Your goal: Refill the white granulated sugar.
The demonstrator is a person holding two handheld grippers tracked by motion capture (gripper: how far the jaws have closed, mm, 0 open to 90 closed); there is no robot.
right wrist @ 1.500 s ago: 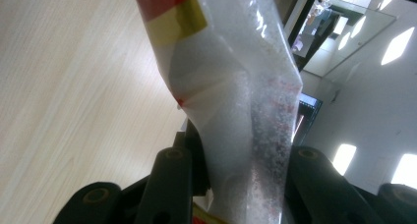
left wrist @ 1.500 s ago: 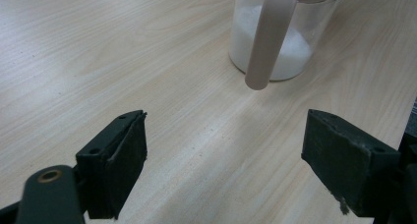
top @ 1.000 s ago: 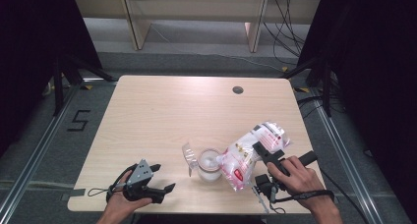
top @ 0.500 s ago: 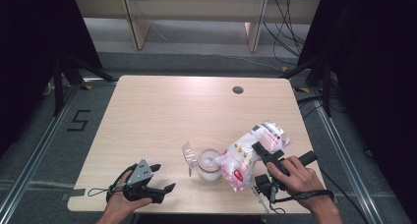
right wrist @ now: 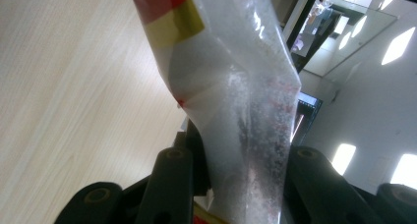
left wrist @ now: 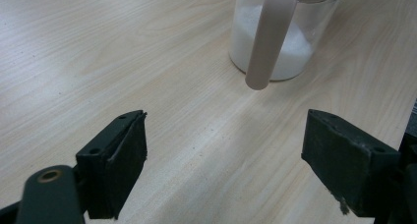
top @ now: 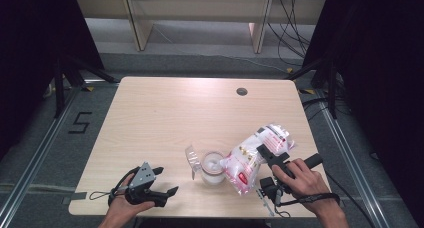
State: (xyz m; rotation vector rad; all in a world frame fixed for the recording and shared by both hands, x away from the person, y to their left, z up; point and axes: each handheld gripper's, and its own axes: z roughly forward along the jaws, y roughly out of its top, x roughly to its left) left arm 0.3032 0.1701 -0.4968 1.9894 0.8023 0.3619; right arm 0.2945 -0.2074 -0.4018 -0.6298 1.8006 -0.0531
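Over table (top: 150, 118), right tongs (top: 267, 155) pinch bag (top: 250, 158); left tongs (top: 165, 180) gape empty.

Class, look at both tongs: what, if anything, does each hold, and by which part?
The right tongs clamp the clear plastic bag of white powder with red print across its middle. The left tongs hold nothing.

A clear plastic bag (top: 252, 158) printed in pink, red and yellow, part-filled with white grains, hangs tilted over the table's near right part, its lower end dipping toward a glass jar (top: 212, 168). The jar stands upright near the front edge, a layer of white grains in its bottom, its hinged lid (top: 191, 157) swung open to its left
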